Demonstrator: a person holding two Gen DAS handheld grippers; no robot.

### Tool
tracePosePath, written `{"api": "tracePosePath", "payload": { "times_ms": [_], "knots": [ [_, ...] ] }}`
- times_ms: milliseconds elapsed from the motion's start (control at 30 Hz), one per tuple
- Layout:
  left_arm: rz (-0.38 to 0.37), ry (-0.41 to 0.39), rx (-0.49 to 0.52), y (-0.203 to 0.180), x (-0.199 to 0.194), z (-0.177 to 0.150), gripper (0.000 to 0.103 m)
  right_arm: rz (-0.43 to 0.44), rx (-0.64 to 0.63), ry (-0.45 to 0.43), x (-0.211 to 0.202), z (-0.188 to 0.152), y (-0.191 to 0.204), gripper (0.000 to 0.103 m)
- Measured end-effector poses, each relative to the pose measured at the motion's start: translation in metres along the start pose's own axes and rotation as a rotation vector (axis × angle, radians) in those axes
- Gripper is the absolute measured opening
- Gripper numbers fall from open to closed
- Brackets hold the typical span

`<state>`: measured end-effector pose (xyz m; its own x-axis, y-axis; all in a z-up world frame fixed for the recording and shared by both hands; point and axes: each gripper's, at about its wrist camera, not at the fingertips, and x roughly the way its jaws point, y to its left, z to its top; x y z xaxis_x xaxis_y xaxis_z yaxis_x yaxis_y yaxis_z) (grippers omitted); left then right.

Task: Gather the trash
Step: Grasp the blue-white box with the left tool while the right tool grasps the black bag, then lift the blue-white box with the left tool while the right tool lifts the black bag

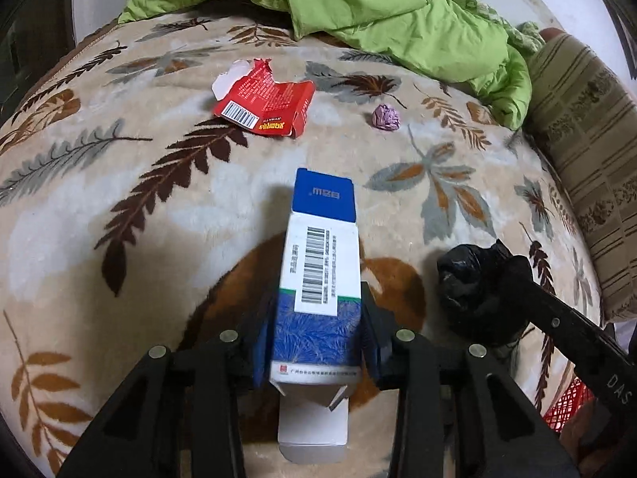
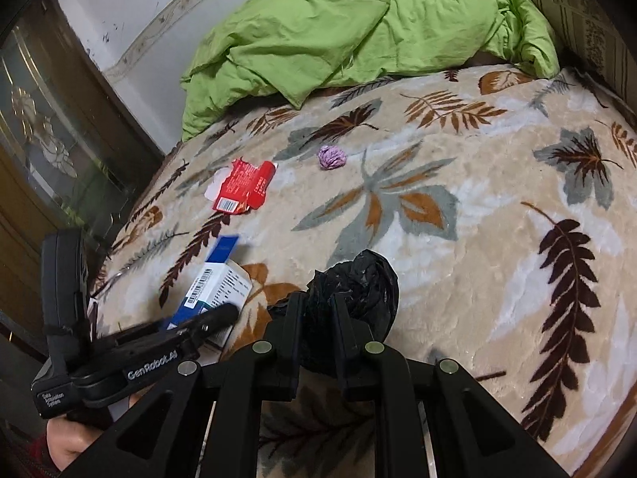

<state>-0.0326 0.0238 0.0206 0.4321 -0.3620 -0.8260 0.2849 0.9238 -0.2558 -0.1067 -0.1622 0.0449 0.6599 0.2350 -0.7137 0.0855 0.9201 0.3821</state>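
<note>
Bed under beige leaf-print plush blanket (image 1: 131,215): left tongs (image 1: 316,342) clamp blue-and-white cardboard carton (image 1: 314,279) near; right tongs (image 2: 314,318) pinched on crumpled black plastic bag (image 2: 366,283); far, torn red box (image 1: 264,103), purple paper wad (image 1: 385,116).

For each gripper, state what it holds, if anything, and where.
Left gripper: blue-and-white box, jaws on its sides near the open end. Right gripper: crumpled black bag, pinched at its near edge.
</note>
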Motion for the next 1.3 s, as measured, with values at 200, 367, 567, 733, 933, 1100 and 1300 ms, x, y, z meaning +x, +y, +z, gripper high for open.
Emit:
{"api": "tracePosePath", "payload": {
  "times_ms": [200,367,567,733,933,1100,1300],
  "knots": [
    [0.008,-0.017,0.015,0.001,-0.003,-0.003,0.033,-0.031,-0.017,0.012,0.005,0.0,0.004,0.02],
    [0.011,-0.034,0.015,0.0,-0.007,-0.006,0.033,-0.063,-0.067,0.023,0.009,-0.003,0.011,0.021],
    [0.006,-0.088,0.034,-0.006,-0.021,-0.011,0.033,-0.063,-0.093,-0.031,-0.004,-0.004,0.015,0.014],
    [0.022,-0.155,0.054,-0.014,-0.049,-0.025,0.033,-0.032,-0.092,-0.15,-0.036,-0.008,0.018,0.013],
    [0.072,-0.237,0.124,-0.032,-0.074,-0.049,0.033,0.009,-0.093,-0.24,-0.072,-0.026,0.019,0.013],
    [0.108,-0.253,0.16,-0.04,-0.07,-0.047,0.033,0.015,-0.057,-0.217,-0.067,-0.023,0.014,0.013],
    [0.12,-0.258,0.172,-0.041,-0.069,-0.049,0.033,0.007,-0.061,-0.208,-0.062,-0.022,0.015,0.013]
  ]
}}
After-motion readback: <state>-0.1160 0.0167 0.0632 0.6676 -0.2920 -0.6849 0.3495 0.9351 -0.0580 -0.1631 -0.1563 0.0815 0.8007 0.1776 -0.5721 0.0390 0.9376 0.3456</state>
